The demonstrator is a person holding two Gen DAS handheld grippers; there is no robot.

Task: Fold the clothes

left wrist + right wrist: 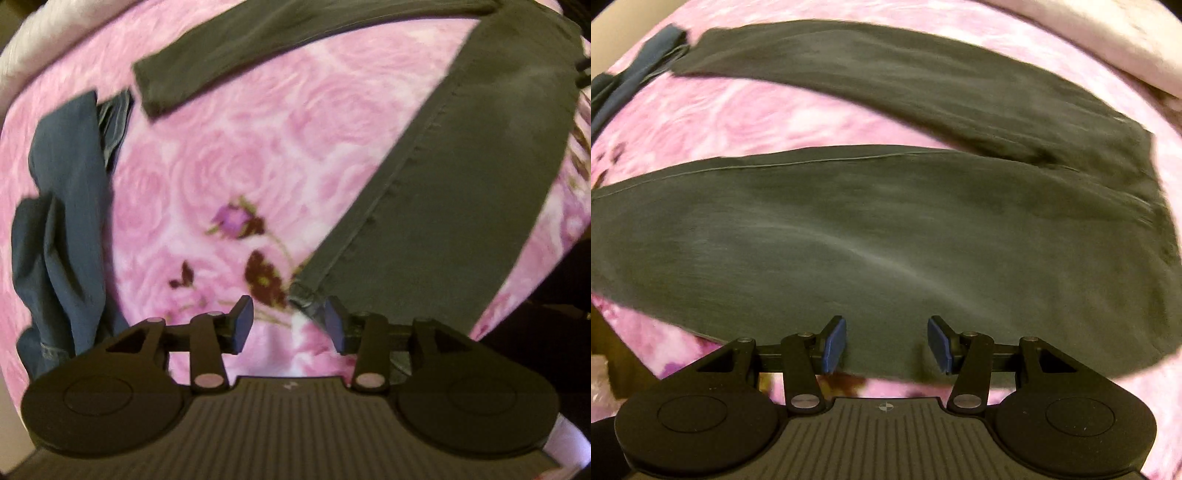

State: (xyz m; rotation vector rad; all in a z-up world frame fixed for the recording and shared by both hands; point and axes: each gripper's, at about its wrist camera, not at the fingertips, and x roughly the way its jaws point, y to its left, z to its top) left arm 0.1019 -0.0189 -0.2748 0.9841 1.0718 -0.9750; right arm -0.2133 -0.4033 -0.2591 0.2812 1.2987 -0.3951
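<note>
Dark grey trousers (886,236) lie spread flat on a pink rose-print blanket (240,155), legs apart. In the left wrist view the near leg (461,206) runs from upper right down to its hem, and the far leg (258,48) crosses the top. My left gripper (290,325) is open and empty, its fingers just at the hem corner of the near leg. My right gripper (886,345) is open and empty, its fingers over the near edge of the near leg.
A crumpled blue garment (62,221) lies on the blanket at the left; it also shows in the right wrist view (635,70) at the top left. A pale pillow or sheet (1108,44) sits at the far right. The blanket (757,110) shows between the legs.
</note>
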